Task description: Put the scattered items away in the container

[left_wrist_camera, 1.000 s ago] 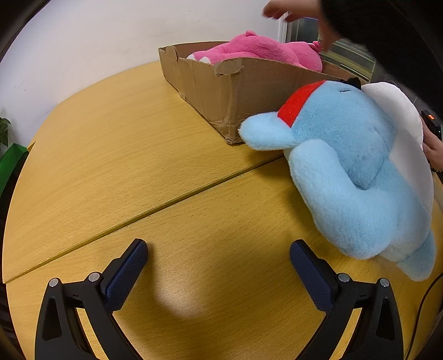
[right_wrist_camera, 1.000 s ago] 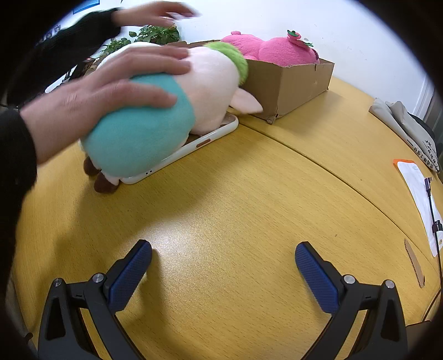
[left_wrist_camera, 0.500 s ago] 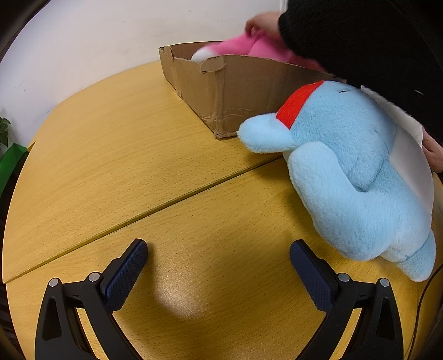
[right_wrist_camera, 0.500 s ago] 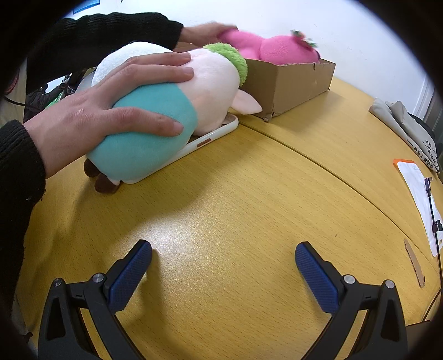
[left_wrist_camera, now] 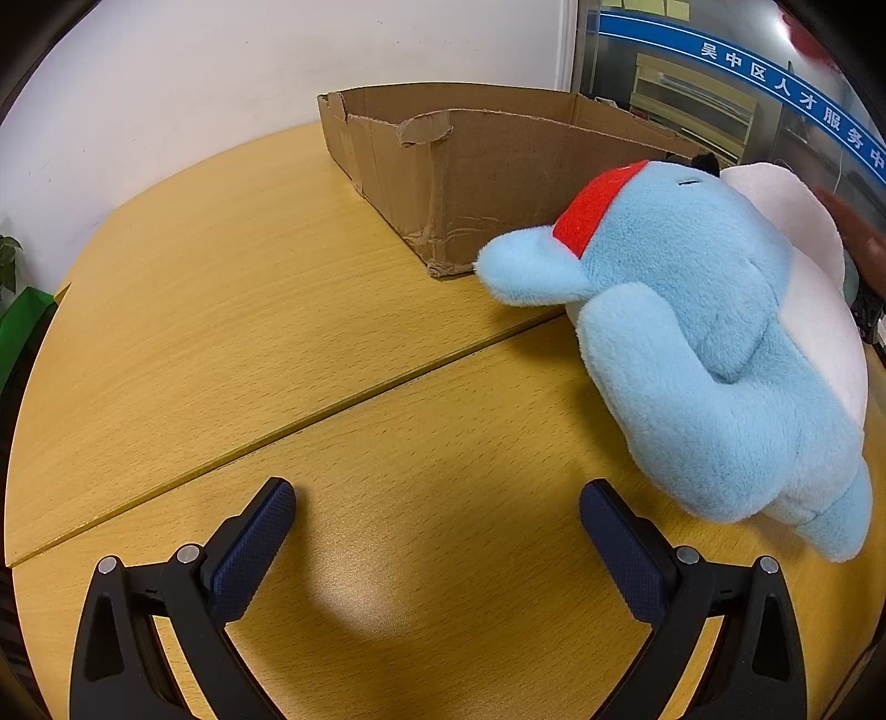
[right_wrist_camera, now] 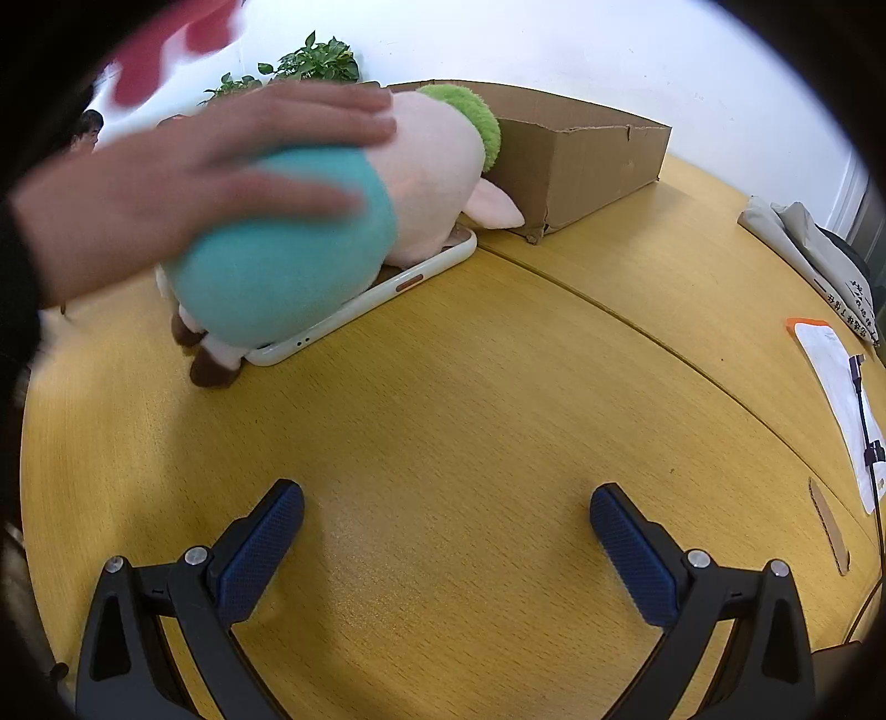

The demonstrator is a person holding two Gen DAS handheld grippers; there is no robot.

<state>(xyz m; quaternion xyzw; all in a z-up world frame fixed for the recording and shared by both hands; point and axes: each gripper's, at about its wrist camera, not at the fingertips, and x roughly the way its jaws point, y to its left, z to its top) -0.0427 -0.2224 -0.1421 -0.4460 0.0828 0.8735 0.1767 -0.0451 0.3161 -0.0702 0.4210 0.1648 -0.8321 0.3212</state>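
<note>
A light blue plush with a red patch (left_wrist_camera: 714,343) lies on the wooden table to the right of my left gripper (left_wrist_camera: 437,515), which is open and empty. Behind it stands a brown cardboard box (left_wrist_camera: 487,166), with no toy showing above its rim. In the right wrist view a teal, pink and green plush (right_wrist_camera: 343,232) rests on a white phone (right_wrist_camera: 387,293), with a person's hand (right_wrist_camera: 210,183) pressed on top of it. The same box (right_wrist_camera: 587,160) stands behind that plush. My right gripper (right_wrist_camera: 447,518) is open over bare table, well short of the plush.
A blurred pink shape (right_wrist_camera: 171,44) is at the upper left of the right wrist view. Folded cloth (right_wrist_camera: 814,255), a white paper with an orange edge (right_wrist_camera: 836,382) and a cable (right_wrist_camera: 866,432) lie at the table's right. A potted plant (right_wrist_camera: 310,63) stands behind the box.
The pink plush that lay in the box is gone from it, lifted out by the person's other hand. The hand on the teal plush has shifted slightly. Both grippers stayed still.
</note>
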